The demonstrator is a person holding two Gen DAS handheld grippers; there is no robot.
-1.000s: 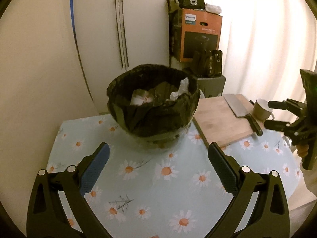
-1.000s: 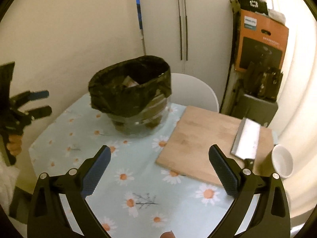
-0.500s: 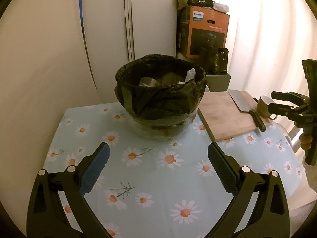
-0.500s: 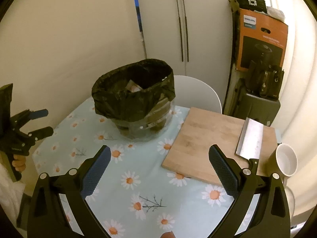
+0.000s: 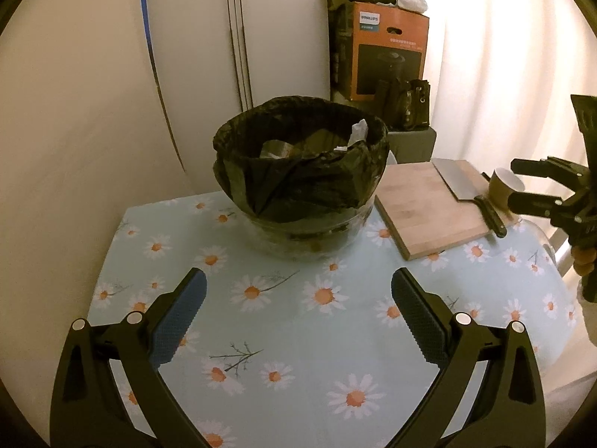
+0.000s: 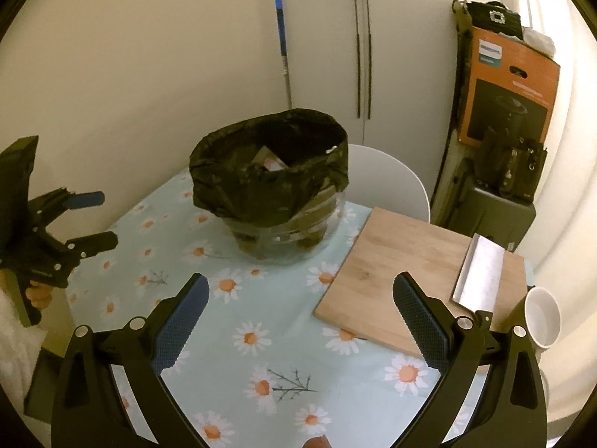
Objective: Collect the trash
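A clear bin lined with a black bag (image 5: pixel 302 186) stands at the back of the daisy tablecloth (image 5: pixel 298 336); paper scraps and wrappers (image 5: pixel 354 136) lie inside it. It also shows in the right wrist view (image 6: pixel 268 186). My left gripper (image 5: pixel 298 313) is open and empty, held above the cloth in front of the bin; it appears at the left of the right wrist view (image 6: pixel 89 220). My right gripper (image 6: pixel 298 310) is open and empty, in front of the bin and board; it appears at the right of the left wrist view (image 5: pixel 537 186).
A wooden cutting board (image 6: pixel 410 276) lies right of the bin with a cleaver (image 6: pixel 481 276) on it. A cup (image 6: pixel 541 321) stands at the table's right edge. A white chair (image 6: pixel 388 183), cabinets and an orange box (image 6: pixel 511 93) stand behind.
Both grippers have drawn back and up from the bin, so more tablecloth shows. Both stay open and empty.
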